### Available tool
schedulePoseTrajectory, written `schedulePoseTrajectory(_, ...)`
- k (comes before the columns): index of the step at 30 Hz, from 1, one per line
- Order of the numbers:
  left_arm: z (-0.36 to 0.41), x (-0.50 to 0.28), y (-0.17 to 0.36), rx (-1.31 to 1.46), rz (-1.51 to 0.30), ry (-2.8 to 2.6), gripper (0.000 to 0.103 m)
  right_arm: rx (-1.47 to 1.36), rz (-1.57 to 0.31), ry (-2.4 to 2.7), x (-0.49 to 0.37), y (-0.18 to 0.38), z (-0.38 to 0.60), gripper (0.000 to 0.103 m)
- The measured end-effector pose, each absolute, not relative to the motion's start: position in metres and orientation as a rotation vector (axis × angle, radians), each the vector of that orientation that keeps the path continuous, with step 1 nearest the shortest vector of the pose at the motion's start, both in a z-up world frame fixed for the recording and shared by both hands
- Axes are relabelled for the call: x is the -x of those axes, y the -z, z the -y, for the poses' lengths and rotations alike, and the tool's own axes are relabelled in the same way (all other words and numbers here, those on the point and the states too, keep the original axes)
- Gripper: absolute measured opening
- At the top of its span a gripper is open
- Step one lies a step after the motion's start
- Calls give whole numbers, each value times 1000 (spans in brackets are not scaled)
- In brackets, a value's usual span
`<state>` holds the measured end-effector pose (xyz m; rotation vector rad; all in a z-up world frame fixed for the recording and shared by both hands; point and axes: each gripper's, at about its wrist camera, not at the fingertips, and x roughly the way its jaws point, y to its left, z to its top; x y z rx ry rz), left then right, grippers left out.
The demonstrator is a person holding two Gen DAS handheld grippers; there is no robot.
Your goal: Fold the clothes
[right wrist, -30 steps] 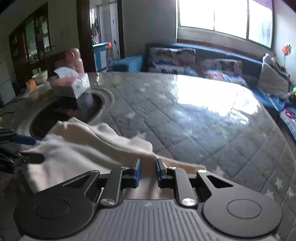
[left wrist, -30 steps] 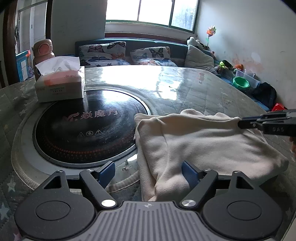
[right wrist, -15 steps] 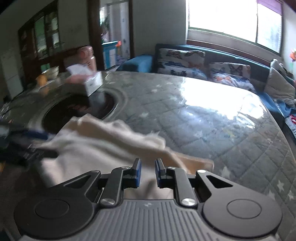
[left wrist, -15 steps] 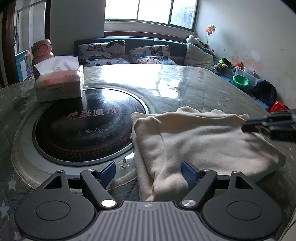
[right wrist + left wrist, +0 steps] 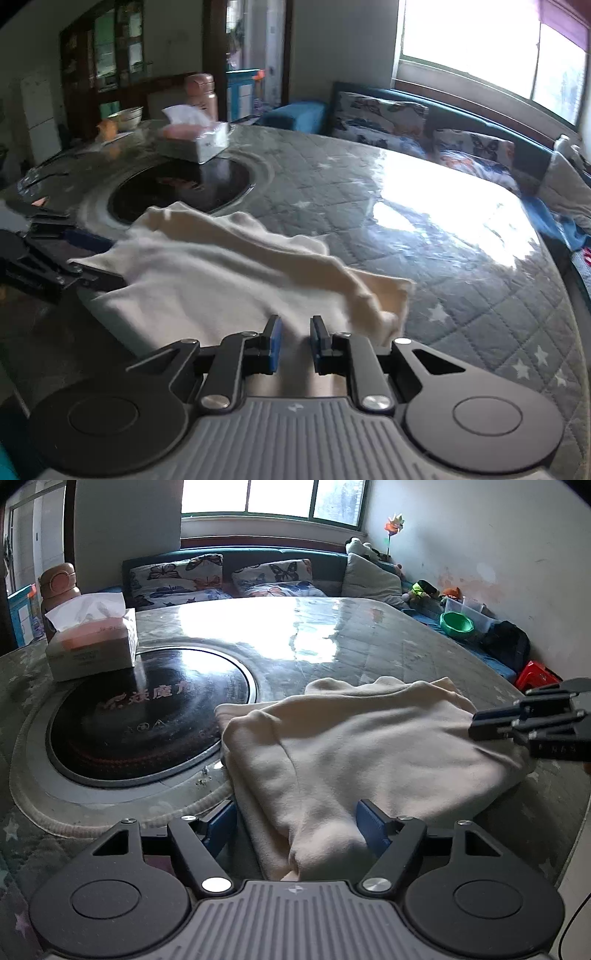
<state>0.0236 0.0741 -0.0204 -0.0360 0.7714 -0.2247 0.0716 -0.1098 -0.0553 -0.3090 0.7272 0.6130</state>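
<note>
**Cream garment folded on the table, a gripper at each end**

The left gripper (image 5: 295, 821) is spread wide, its blue pads on either side of the near edge of the folded cream garment (image 5: 354, 746), gripping nothing. The right gripper (image 5: 294, 343) is low at the garment's opposite edge, with a narrow gap between its pads; whether it pinches cloth I cannot tell. The garment lies on the quilted table (image 5: 332, 635) beside the black round cooktop (image 5: 147, 716). Farther off, a tissue box (image 5: 92, 646) holds white tissues.
</note>
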Motion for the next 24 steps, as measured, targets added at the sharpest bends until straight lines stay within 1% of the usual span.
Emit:
schedulePoseTrajectory(5, -85, -27, 15, 79, -792, 213, 73, 292, -718, -611, -71, 53, 116, 16)
schedulePoseTrajectory(13, -74, -29, -2, 80, -737, 227, 73, 254, -701, -661, -87, 49, 99, 16)
schedulePoseTrajectory(19, -55, -35, 6, 38, -753, 258, 73, 263, -714, -659, -116, 59, 72, 16)
schedulePoseTrajectory(24, -55, -39, 11, 44, -767, 255, 73, 209, -739, -633, -132, 62, 64, 16)
